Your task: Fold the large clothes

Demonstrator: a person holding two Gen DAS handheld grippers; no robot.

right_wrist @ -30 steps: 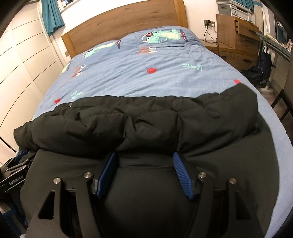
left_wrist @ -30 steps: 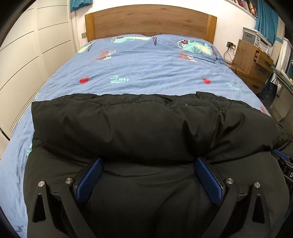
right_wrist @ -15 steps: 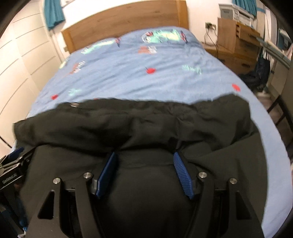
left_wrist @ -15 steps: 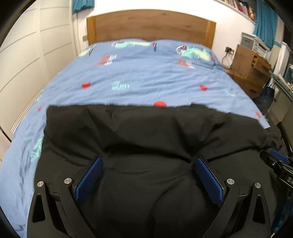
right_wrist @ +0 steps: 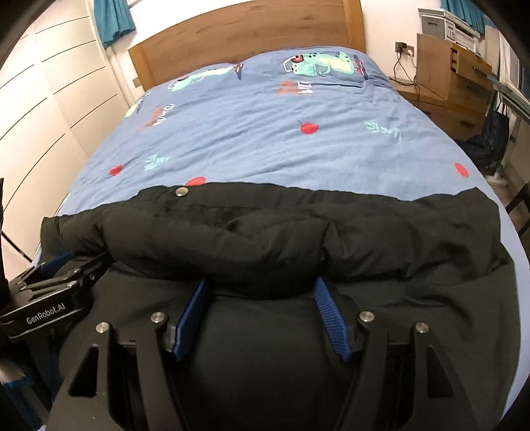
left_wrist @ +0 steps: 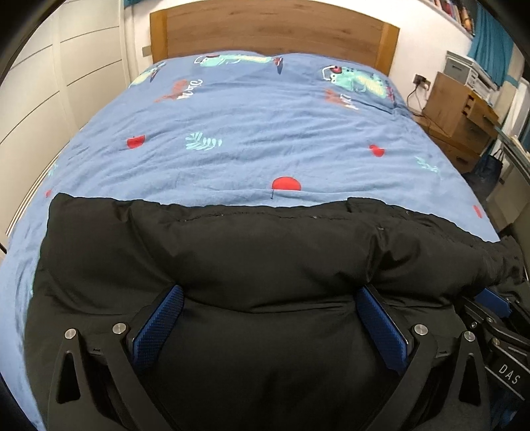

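Blue printed bedding [left_wrist: 265, 132] covers one bed with a wooden headboard [left_wrist: 271, 30], white wardrobe doors on one side and a wooden drawer unit [right_wrist: 457, 76] on the other. One black padded jacket [left_wrist: 265, 252] lies across the near end, a puffy fold bulging between the blue pads of both tools. Two grippers, left gripper [left_wrist: 270, 298] and right gripper [right_wrist: 261, 288], stand wide; whether they clamp the fold I cannot tell.

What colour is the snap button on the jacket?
Silver snap button on the black jacket; right wrist view.

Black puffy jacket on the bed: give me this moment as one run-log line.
stage: fold underway | black jacket: bulky fold on blue duvet | left claw: fold between pads | right claw: same
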